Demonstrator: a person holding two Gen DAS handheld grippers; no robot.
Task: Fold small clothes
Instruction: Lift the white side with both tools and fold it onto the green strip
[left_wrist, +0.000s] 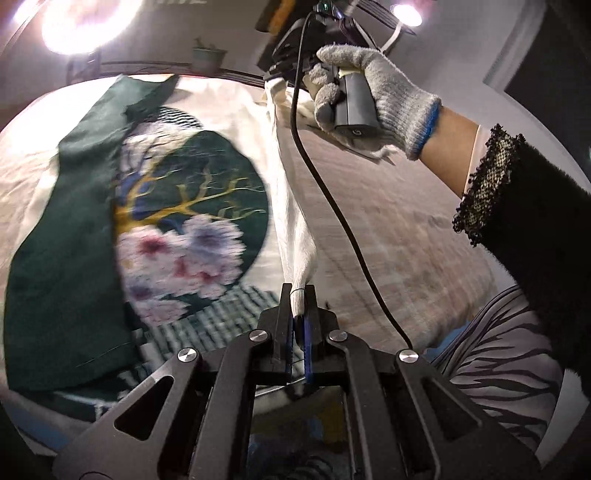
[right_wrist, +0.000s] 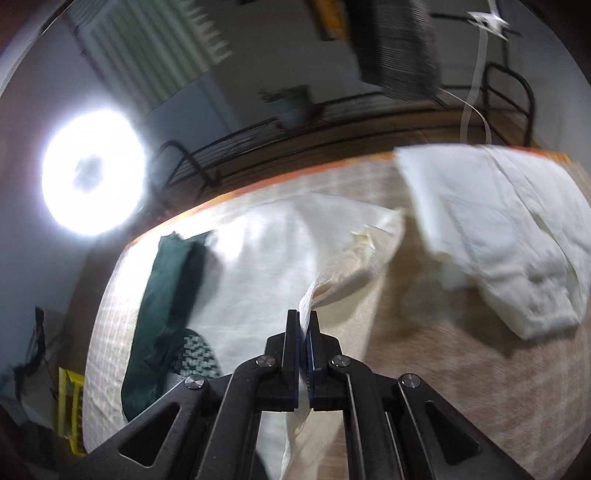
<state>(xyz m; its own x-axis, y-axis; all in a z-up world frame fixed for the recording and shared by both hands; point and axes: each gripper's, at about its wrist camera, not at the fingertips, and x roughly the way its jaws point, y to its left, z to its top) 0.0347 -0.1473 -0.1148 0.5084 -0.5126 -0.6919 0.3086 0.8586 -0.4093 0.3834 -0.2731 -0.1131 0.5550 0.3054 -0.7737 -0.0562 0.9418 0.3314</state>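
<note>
No readable brand, label or writing in either view; a small round mark on the butt of the right gripper's handle is too small to make out.

Landmark: the table (right_wrist: 424, 387), tan woven-looking top with an orange strip along its far edge.

Left gripper (left_wrist: 298, 295): fingers clenched on a bunched edge of the cream garment (left_wrist: 291, 206). Cloth runs taut from this pinch up toward the gloved right hand (left_wrist: 373, 92), which holds the other tool above the table's far side. A black cable (left_wrist: 332, 206) hangs from that tool across the table toward the near edge, just right of the taut cloth.

Right gripper (right_wrist: 304, 325): fingers closed on a fold of the same cream garment (right_wrist: 332, 258), lifted off the table.

The garment's body spreads over the table's left half. It carries a dark green panel (left_wrist: 66, 240) and a round print (left_wrist: 192, 221) of flowers and yellow branches, blurred by motion. A checked patch shows near the print's lower edge.

Bare tabletop is visible on the right half, between the lifted cloth and the person's dark sleeve (left_wrist: 535, 229).

At the table's far right corner lies a second white cloth (right_wrist: 498, 229), rumpled, well apart from the held garment.

Beyond the far edge: a black metal rail (right_wrist: 258, 136), a potted plant (right_wrist: 291, 105) and a bright ring lamp (right_wrist: 92, 177) off the far left.
</note>
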